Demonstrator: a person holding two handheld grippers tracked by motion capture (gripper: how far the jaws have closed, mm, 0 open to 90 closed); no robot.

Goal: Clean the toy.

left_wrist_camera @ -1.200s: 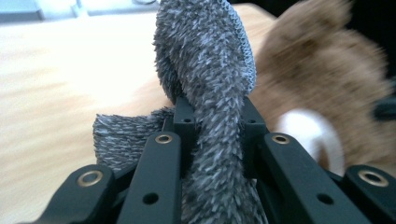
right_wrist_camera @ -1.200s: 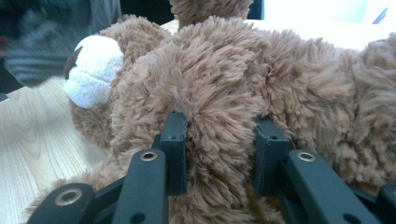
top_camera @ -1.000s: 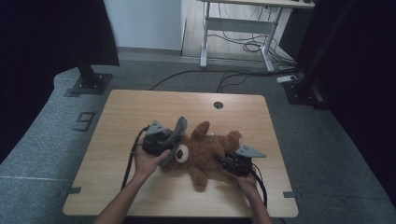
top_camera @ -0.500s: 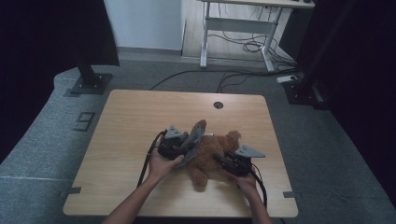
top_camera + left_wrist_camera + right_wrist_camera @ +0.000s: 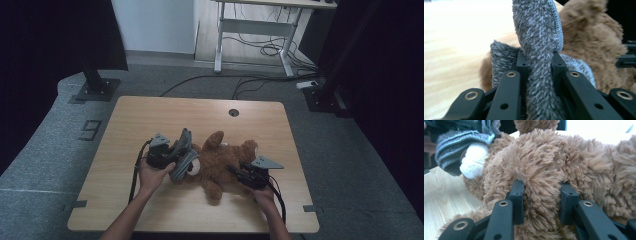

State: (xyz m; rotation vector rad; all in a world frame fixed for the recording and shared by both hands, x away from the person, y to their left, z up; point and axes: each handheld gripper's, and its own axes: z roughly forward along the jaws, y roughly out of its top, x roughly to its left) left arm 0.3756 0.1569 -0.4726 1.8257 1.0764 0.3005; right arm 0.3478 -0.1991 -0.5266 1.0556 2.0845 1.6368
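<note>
Table (image 5: 150,115) | bear's (image 5: 225,165) head in grey hat (image 5: 182,155) (left gripper (image 5: 172,156) pinching it)

A grey "9" (image 5: 90,130) marks the floor mat (image 5: 55,135)

The bear (image 5: 222,162) was brown with a white snout (image 5: 474,160). The cloth (image 5: 537,47) beside the snout was grey, striped dark and light. Both grippers' jaws were black. The table (image 5: 165,115) under the bear was pale wood.

Brown teddy bear (image 5: 554,162), centre frame, fur pinched between the right gripper (image 5: 542,192) at lower centre. Grey knitted hat (image 5: 454,142) over its head, upper left. Wooden table (image 5: 441,195), lower left.
</note>
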